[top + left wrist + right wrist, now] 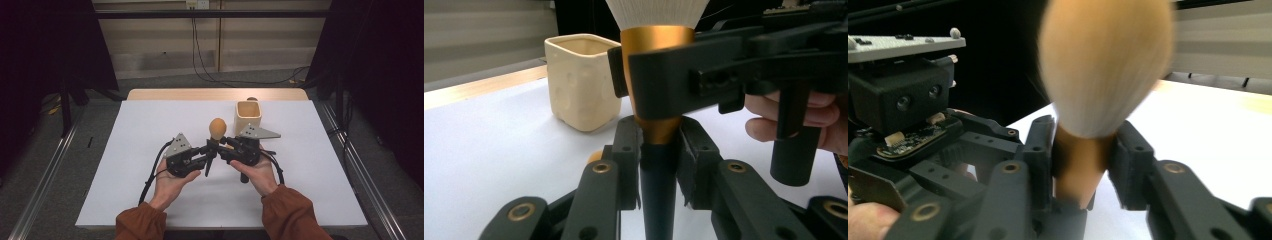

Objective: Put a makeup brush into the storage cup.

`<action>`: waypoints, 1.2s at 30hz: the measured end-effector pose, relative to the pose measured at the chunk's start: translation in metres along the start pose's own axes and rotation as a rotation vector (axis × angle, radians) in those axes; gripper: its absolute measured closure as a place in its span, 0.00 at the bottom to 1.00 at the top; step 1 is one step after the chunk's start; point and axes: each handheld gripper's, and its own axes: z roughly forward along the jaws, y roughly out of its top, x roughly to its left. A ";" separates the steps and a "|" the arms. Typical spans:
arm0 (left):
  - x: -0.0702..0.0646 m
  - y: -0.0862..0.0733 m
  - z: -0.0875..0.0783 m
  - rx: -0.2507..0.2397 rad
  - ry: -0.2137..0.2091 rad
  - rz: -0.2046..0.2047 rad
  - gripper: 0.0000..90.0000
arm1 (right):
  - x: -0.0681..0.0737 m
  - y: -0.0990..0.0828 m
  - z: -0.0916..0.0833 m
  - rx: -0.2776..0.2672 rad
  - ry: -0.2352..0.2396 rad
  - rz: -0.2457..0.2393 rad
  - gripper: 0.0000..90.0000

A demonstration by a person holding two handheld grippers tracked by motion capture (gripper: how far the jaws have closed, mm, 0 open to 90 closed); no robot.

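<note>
- I work in a lab recording bay: my white desk (150, 165) stands between dark curtains (45, 45).
- Metal floor rails (45, 175), trailing cables (200, 60), grey carpet.
</note>
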 end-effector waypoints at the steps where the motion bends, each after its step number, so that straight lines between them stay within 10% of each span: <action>1: 0.000 0.000 0.000 0.002 0.005 0.000 0.81 | -0.001 0.000 0.000 0.002 0.005 0.002 0.74; 16: 0.001 -0.002 0.003 0.012 -0.013 -0.009 0.80 | 0.002 -0.001 -0.002 0.003 -0.007 -0.050 0.75; 36: 0.003 -0.009 0.002 0.054 0.039 -0.009 0.52 | 0.001 0.004 -0.009 -0.012 -0.003 -0.086 0.75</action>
